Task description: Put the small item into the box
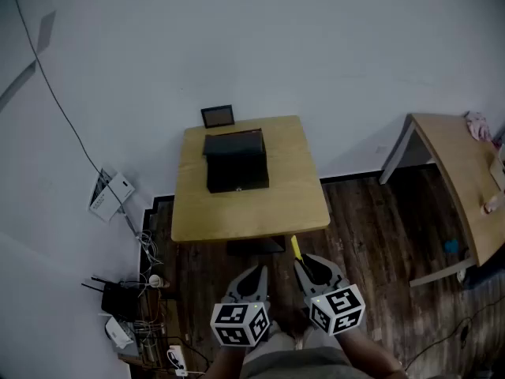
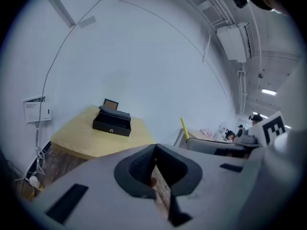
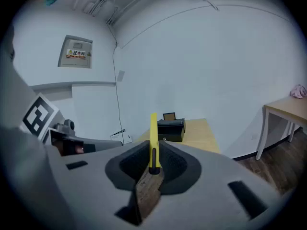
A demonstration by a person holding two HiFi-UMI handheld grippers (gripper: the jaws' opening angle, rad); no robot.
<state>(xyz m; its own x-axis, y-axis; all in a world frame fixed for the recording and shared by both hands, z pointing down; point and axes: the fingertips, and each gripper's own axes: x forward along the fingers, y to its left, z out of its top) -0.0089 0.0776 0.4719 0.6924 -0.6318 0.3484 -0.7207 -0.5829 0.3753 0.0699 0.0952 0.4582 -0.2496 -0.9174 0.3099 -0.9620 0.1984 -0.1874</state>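
The right claw [image 1: 309, 268] is pinching a thin yellow stick [image 1: 296, 249]. This is the small item. One end sits between the jaws. The rest pokes out ahead of the claw, away from the person. In the right gripper view the stick [image 3: 153, 143] stands straight up the middle, and the box [image 3: 171, 130] shows just past it, a little to the right.

The left claw [image 1: 252, 275] is pressed together with nothing in it. In the left gripper view its two dark pads meet in a line [image 2: 154, 150].

The black box [image 1: 237, 164] sits on the far half of the wooden counter [image 1: 292, 196], near the wall. I cannot tell if its lid is open enough to drop the stick in. A small dark frame [image 1: 218, 116] stands just behind it.

Both claws hang low by the person, over the wood floor [image 1: 371, 227]. They are on the near side of the counter and well apart from the box. From the right claw, the box lies ahead and a bit to the left.

I think the next move is a long reach forward with the right claw. The stick already points about the right way, toward the counter. The left claw is a little nearer the box's side, so it may have to help with the lid.
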